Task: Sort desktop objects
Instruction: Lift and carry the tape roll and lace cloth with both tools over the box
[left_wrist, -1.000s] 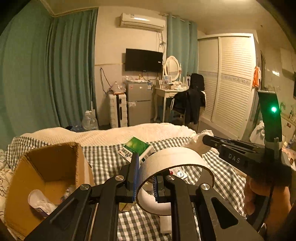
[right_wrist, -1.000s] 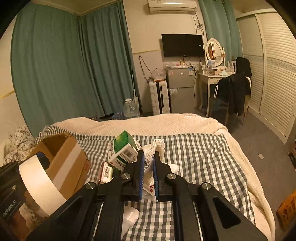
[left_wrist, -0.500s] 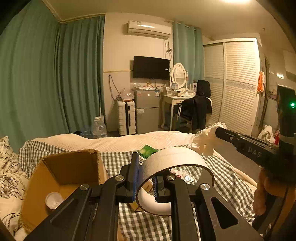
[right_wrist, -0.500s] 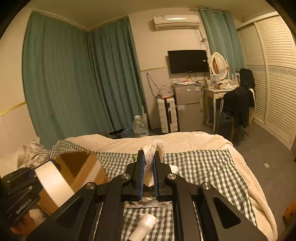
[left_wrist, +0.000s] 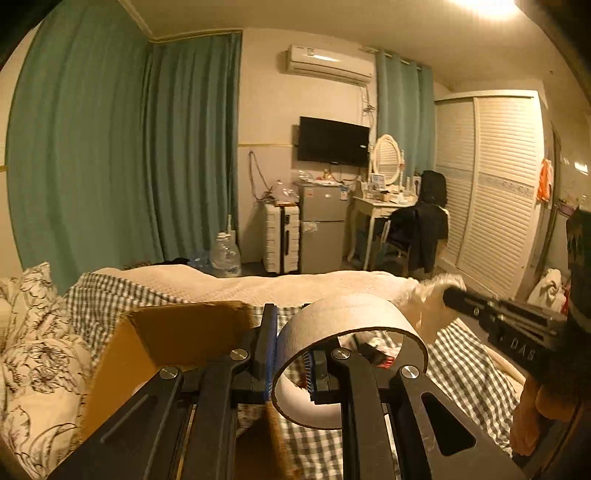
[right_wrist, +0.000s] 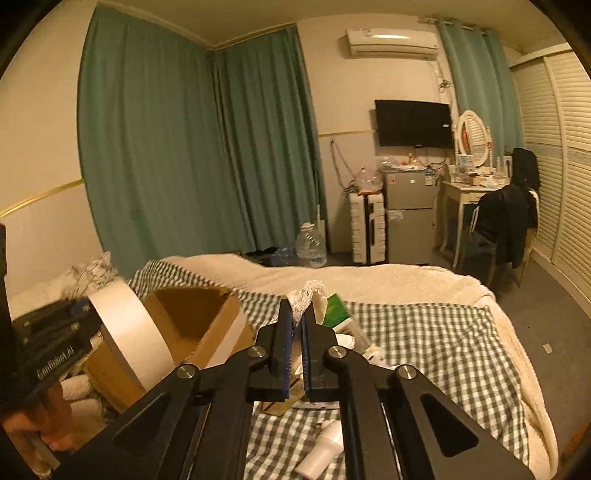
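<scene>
Cardboard box (left_wrist: 173, 332) sits ahead-left, below left gripper (left_wrist: 291, 354).
Left gripper clamps tape roll (left_wrist: 347, 350); right gripper (right_wrist: 297, 343), farther off, pinches lace scrap (right_wrist: 308, 295).

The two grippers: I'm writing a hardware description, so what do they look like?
Both the left gripper and right gripper have matte black, angular tongs with silver bolts, slotted cut-outs and blue ribbed pads. Seen from the side, white lettering marks each body.

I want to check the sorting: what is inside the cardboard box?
Only the brown inner walls of the cardboard box show. The tape roll and left gripper hide its bottom.
</scene>
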